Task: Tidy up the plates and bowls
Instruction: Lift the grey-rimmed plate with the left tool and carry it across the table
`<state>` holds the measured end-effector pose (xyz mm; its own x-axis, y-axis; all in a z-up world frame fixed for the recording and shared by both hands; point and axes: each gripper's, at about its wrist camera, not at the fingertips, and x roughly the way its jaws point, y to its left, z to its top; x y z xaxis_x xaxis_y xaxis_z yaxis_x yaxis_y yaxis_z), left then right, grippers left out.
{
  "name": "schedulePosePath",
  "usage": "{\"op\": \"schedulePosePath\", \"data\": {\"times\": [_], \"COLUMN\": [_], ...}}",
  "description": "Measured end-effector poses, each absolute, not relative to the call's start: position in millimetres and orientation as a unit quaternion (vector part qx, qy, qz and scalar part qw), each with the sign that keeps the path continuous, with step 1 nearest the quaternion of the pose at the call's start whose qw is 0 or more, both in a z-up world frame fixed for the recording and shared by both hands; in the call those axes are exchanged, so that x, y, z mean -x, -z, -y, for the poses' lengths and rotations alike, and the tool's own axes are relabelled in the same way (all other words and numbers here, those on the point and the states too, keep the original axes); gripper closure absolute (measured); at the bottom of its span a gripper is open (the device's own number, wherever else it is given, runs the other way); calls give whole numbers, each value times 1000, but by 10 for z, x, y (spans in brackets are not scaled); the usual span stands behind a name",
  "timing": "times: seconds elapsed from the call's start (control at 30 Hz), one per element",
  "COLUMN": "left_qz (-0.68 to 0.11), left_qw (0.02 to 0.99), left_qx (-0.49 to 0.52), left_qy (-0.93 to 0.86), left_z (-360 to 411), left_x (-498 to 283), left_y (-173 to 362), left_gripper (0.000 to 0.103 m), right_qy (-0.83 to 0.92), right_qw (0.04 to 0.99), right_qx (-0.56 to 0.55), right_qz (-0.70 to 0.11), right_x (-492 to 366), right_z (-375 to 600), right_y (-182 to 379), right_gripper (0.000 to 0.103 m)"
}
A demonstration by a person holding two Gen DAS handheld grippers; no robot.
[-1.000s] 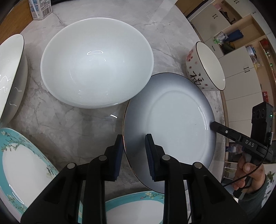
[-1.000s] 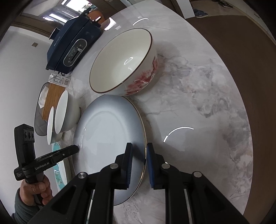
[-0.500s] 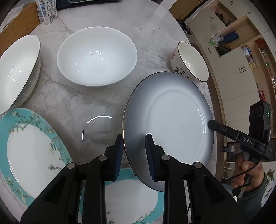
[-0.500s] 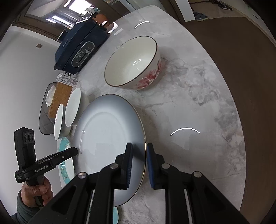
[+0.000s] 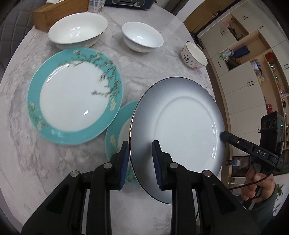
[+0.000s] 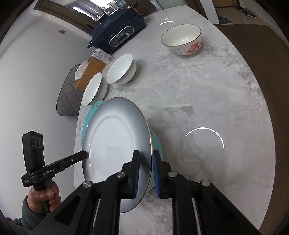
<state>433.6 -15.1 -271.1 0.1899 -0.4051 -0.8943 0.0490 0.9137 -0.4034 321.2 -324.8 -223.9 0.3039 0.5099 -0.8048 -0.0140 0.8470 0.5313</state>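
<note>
A round marble counter [image 5: 162,59] carries glossy bowls and teal-rimmed plates. Above a teal plate [image 5: 115,133], the grey plate [image 5: 180,130] hangs between the left gripper [image 5: 140,162] and right gripper [image 6: 146,171], both clenched on its opposite rims. The glazed rim looks slick; uneven pull could tip it and chip the plate below.

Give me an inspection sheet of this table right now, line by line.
Surface: round grey marble table.
Job's things: grey-rimmed white plate held over small teal plate; large teal floral plate; wide white bowl; plain white bowl; small patterned bowl.
Clutter: wooden box, dark appliance.
Grippers: left gripper and right gripper both clamp the plate's rim.
Cables: black cable.
Surroundings: cabinets, grey chair.
</note>
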Motion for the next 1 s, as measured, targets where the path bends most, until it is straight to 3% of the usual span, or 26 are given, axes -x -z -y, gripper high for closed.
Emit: {"op": "schedulePosePath", "data": {"times": [0.47, 1.0], "left_qz": [-653, -666], "left_qw": [732, 722], "left_qx": [154, 139], "left_qy": [119, 124], "left_z": [-676, -646], "left_x": [-2624, -2419], "left_y": [3147, 3671], "left_gripper": [80, 80], "right_qy": [-172, -153], "right_qw": [749, 736], "right_qx": [-198, -186], "right_qz": [-608, -633], "right_x": [-2109, -1733], "right_z": [2483, 2469], "right_y": [2816, 3284], "right_gripper": [86, 85]}}
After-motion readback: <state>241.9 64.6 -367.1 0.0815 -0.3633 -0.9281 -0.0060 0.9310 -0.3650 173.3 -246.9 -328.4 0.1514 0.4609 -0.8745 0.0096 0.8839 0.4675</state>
